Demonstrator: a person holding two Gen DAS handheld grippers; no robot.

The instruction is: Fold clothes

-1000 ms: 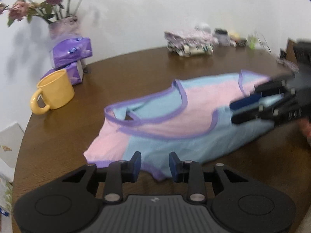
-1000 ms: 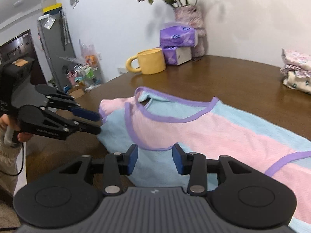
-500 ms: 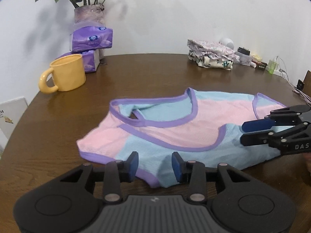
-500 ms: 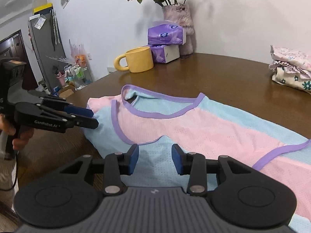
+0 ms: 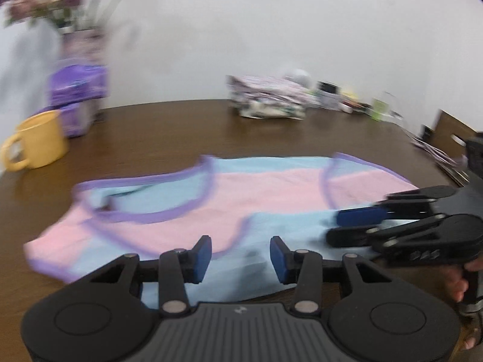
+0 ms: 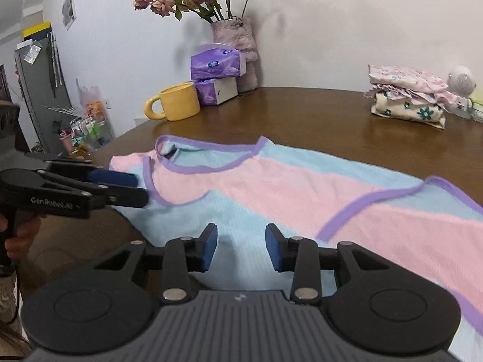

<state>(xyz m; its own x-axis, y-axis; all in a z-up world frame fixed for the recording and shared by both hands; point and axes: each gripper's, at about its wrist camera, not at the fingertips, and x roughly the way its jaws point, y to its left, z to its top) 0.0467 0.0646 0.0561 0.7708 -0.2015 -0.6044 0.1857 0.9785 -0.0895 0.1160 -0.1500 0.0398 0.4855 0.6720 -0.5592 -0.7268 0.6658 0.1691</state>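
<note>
Looking from the left wrist, the left gripper hangs over the near edge of the pink and blue shirt, its fingers opening with nothing held. The shirt lies flat on the brown worktop.

From the right wrist, the right gripper holds its fingers partly apart above the shirt, empty. A yellow mug stands behind.

left tool tilted down, low over the cloth, jaws opening, nothing pinched between the blue pads. right tool same tilt, jaws apart, nothing gripped. each tool shows side-on in the other's view, held by a hand on a pistol-style handle; right hand at frame edge.
</note>
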